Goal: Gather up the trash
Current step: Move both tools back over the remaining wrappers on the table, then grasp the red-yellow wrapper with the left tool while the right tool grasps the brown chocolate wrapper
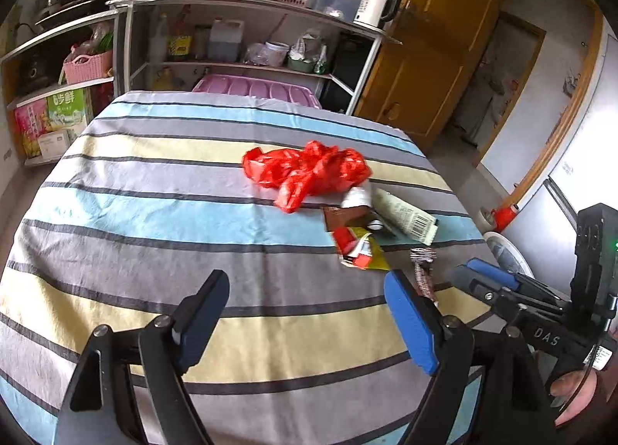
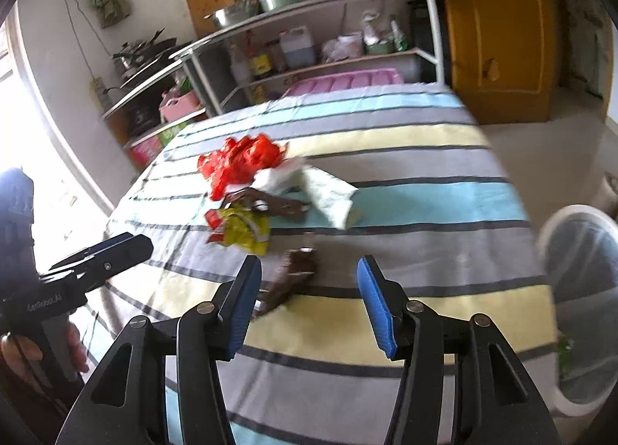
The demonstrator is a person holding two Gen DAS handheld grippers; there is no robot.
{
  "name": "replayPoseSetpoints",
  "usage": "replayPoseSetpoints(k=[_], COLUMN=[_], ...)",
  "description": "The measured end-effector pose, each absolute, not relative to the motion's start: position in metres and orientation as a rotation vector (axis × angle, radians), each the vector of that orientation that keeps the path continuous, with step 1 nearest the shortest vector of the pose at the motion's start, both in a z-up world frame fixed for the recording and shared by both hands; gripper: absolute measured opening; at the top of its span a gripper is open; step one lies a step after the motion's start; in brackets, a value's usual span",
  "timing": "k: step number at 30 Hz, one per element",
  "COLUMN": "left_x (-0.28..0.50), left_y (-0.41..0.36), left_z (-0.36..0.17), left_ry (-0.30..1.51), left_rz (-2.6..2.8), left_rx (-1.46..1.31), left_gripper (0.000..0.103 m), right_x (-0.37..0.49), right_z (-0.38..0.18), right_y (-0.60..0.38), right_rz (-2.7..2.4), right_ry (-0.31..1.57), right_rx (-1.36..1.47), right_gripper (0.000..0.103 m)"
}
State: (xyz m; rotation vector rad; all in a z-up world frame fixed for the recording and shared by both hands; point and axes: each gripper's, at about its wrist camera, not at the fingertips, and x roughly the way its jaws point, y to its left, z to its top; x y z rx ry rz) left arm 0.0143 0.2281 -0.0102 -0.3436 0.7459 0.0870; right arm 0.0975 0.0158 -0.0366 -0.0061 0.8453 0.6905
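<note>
My right gripper hangs with its jaws wide apart and nothing between the blue pads; it points down at the striped counter, just short of the dark brown wrapper that lies a little left of its centre line. My left gripper is likewise spread wide and empty, over bare cloth, with the trash off to its right.

Beyond the brown wrapper the rest sits in one loose heap: a yellow-and-red packet, a flat brown piece under it, a pale tube and, farthest away, the crumpled red plastic bag. A white bin lined with clear plastic stands beside the counter on my right.

My worries, as I judge it:
- The right wrist view is smeared, so I may close off-centre on the wrapper and only nudge it.
- The wrapper is thin and lies flat; the pads could pinch the cloth with it and drag the whole cover, shifting the heap.
- The two grippers are close together, and crossing toward the same piece risks a knock.
- The pieces overlap, so lifting one could flick a neighbour off the edge.
</note>
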Motion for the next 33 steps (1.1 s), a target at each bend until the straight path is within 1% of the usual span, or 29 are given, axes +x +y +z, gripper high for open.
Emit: replayPoseSetpoints(k=[5, 9, 10, 11, 12, 14, 17, 18, 20, 27, 28, 29, 30, 31, 33], left_x=[0.024, 0.037, 0.041, 0.045, 0.048, 0.056, 0.065, 0.068, 0.076, 0.092, 0.093, 0.093, 0.094, 0.094, 0.094], left_y=[0.225, 0.218, 0.217, 0.215, 0.215, 0.213, 0.21, 0.209, 0.205, 0.196, 0.194, 0.192, 0.19, 0.19, 0.19], left_z=[-0.014, -0.017, -0.018, -0.02, -0.021, -0.024, -0.028, -0.029, -0.032, -0.037, -0.038, -0.038, -0.037, -0.037, -0.036], left_ry=[0.746, 0.771, 0.775, 0.783, 0.789, 0.805, 0.824, 0.832, 0.848, 0.877, 0.878, 0.88, 0.881, 0.881, 0.886], left_rz=[0.058, 0.034, 0.034, 0.036, 0.038, 0.034, 0.036, 0.034, 0.033, 0.037, 0.039, 0.048, 0.044, 0.036, 0.042], left_rx=[-0.353, -0.359, -0.354, -0.352, -0.352, -0.358, -0.351, -0.344, -0.329, -0.286, -0.268, -0.255, -0.246, -0.244, -0.233], left_gripper=[0.084, 0.084, 0.084, 0.084, 0.084, 0.084, 0.084, 0.084, 0.084, 0.084, 0.081, 0.077, 0.075, 0.069, 0.065], right_x=[0.103, 0.107, 0.107, 0.106, 0.106, 0.107, 0.111, 0.112, 0.114, 0.116, 0.115, 0.115, 0.114, 0.114, 0.115], right_z=[-0.047, -0.057, -0.058, -0.058, -0.058, -0.058, -0.058, -0.058, -0.057, -0.056, -0.055, -0.055, -0.055, -0.054, -0.055], right_y=[0.04, 0.041, 0.04, 0.039, 0.038, 0.034, 0.027, 0.026, 0.024, 0.014, 0.013, 0.013, 0.012, 0.011, 0.01], right_rz=[0.682, 0.665, 0.664, 0.659, 0.651, 0.639, 0.662, 0.66, 0.662, 0.659, 0.657, 0.655, 0.651, 0.65, 0.652], right_ry=[0.878, 0.907, 0.905, 0.894, 0.889, 0.884, 0.893, 0.893, 0.897, 0.911, 0.913, 0.914, 0.912, 0.912, 0.918], right_rx=[-0.098, -0.151, -0.156, -0.168, -0.181, -0.184, -0.156, -0.155, -0.146, -0.1, -0.095, -0.094, -0.094, -0.092, -0.083], right_gripper=[0.053, 0.052, 0.051, 0.045, 0.038, 0.029, 0.026, 0.022, 0.019, 0.018, 0.018, 0.018, 0.018, 0.018, 0.018])
